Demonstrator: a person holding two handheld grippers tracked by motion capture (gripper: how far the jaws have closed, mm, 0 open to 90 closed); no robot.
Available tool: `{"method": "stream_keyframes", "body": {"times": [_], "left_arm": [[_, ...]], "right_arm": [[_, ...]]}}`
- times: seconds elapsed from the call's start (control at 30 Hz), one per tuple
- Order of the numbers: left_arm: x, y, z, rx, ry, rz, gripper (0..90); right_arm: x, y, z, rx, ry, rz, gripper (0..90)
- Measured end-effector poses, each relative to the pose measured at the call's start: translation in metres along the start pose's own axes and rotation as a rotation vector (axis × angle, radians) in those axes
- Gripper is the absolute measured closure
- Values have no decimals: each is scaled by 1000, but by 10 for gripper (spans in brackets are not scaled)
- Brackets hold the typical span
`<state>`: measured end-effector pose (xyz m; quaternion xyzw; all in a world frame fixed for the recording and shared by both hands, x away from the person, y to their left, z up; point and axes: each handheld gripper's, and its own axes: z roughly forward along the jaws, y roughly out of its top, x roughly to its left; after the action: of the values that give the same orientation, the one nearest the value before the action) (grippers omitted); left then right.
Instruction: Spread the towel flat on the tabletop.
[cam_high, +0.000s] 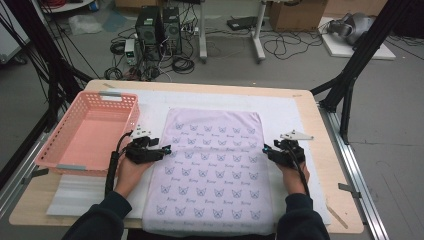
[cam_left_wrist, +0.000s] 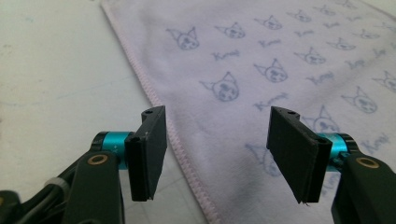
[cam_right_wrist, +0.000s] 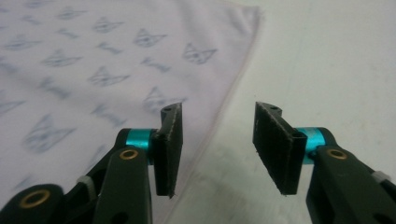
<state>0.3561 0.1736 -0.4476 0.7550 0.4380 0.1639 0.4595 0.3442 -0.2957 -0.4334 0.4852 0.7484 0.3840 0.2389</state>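
Note:
A pale lilac cloth (cam_high: 212, 165) printed with small cat faces lies flat on the white mat (cam_high: 150, 100). My left gripper (cam_high: 167, 149) sits at the cloth's left edge, held in a hand with a dark sleeve. In the left gripper view, the left gripper (cam_left_wrist: 217, 135) stands open, and the stitched hem of the cloth (cam_left_wrist: 280, 70) runs between its jaws without touching the pads. My right gripper (cam_high: 265, 149) is at the cloth's right edge. The right gripper (cam_right_wrist: 217, 140) is open too, straddling the hem of the cloth (cam_right_wrist: 93, 60) with nothing pinched.
A pink plastic basket (cam_high: 109, 94) stands on the table's left side, just left of my left hand. The wooden table (cam_high: 320, 150) ends close to the right of my right hand. Black frame legs, cables and computer cases stand on the floor beyond.

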Motion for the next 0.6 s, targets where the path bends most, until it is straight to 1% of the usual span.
{"method": "stream_keyframes", "body": {"times": [0.03, 0.07, 0.13, 0.2, 0.23, 0.27, 0.3, 0.33, 0.37, 0.4, 0.43, 0.47, 0.5, 0.53, 0.57, 0.6], "left_arm": [[0, 0, 0, 5, -1, -2, 398], [-1, 0, 0, 13, -4, -4, 397], [-3, 0, -1, 22, -8, 2, 387], [-6, 1, -4, 11, -20, 6, 376], [-7, 2, -6, -10, -36, -4, 367], [-8, 3, -7, -20, -47, -8, 341], [-9, 4, -9, -38, -50, -13, 328], [-10, 5, -11, -58, -58, -16, 323], [-9, 5, -13, -71, -59, -10, 307], [-9, 6, -14, -82, -57, -7, 275], [-7, 6, -16, -94, -60, -14, 260], [-5, 6, -17, -99, -49, -19, 250], [-4, 6, -17, -106, -37, -36, 204], [-2, 6, -18, -109, -41, -47, 171], [0, 6, -18, -118, -47, -66, 169], [0, 6, -18, -121, -48, -72, 169]], "right_arm": [[3, -4, -5, -1, 25, 8, 505], [6, -8, -9, 6, 42, 4, 493], [12, -16, -15, 18, 63, -3, 468], [17, -24, -19, 34, 64, -43, 448], [18, -26, -19, 40, 61, -45, 433], [20, -29, -18, 51, 72, -43, 422], [21, -30, -17, 63, 73, -47, 422], [22, -31, -16, 87, 65, -69, 418], [23, -32, -16, 90, 58, -89, 412], [21, -31, -17, 102, 48, -91, 409], [20, -30, -19, 119, 22, -93, 401], [17, -30, -22, 130, -5, -99, 396], [15, -30, -25, 130, -14, -104, 386], [13, -31, -28, 112, -9, -99, 385], [11, -31, -31, 91, -2, -94, 381], [9, -30, -34, 56, 6, -76, 366]]}}
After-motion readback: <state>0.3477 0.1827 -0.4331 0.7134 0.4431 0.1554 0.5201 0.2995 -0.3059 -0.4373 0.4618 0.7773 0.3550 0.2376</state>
